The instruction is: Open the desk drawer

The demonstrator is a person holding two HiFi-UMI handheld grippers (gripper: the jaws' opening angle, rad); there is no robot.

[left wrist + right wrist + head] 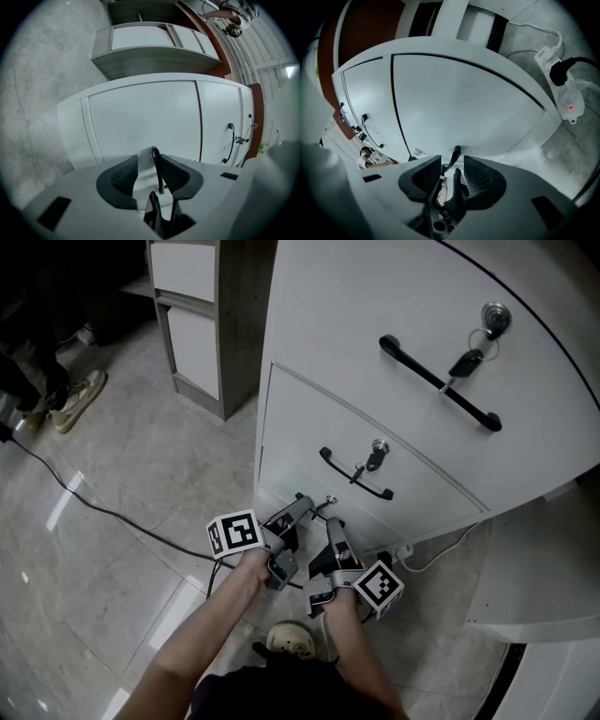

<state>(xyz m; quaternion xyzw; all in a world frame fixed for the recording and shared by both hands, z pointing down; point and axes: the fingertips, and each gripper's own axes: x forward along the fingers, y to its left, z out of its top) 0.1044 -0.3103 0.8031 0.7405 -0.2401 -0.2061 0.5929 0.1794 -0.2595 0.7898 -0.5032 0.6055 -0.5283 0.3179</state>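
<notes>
Head view: left gripper (pixel 302 502) and right gripper (pixel 332 521) side by side, low against white cabinet (pixel 328 334). Jaws of both apart; thin black handle (pixel 158 171) of bottom drawer (pixel 140 117) stands between pads (pixel 124 177), not squeezed. Drawer front flush with cabinet, shut. Power strip (pixel 562 89) on floor (pixel 572 150) beside cabinet.

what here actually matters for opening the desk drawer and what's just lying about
For the job:
- bottom drawer
- its black handle, which sits between the open jaws of both grippers
- left gripper
- right gripper

Just lying about:
- power strip
- floor cable
- keys hanging from the top lock
- side cabinet
- bystander's shoe
</notes>
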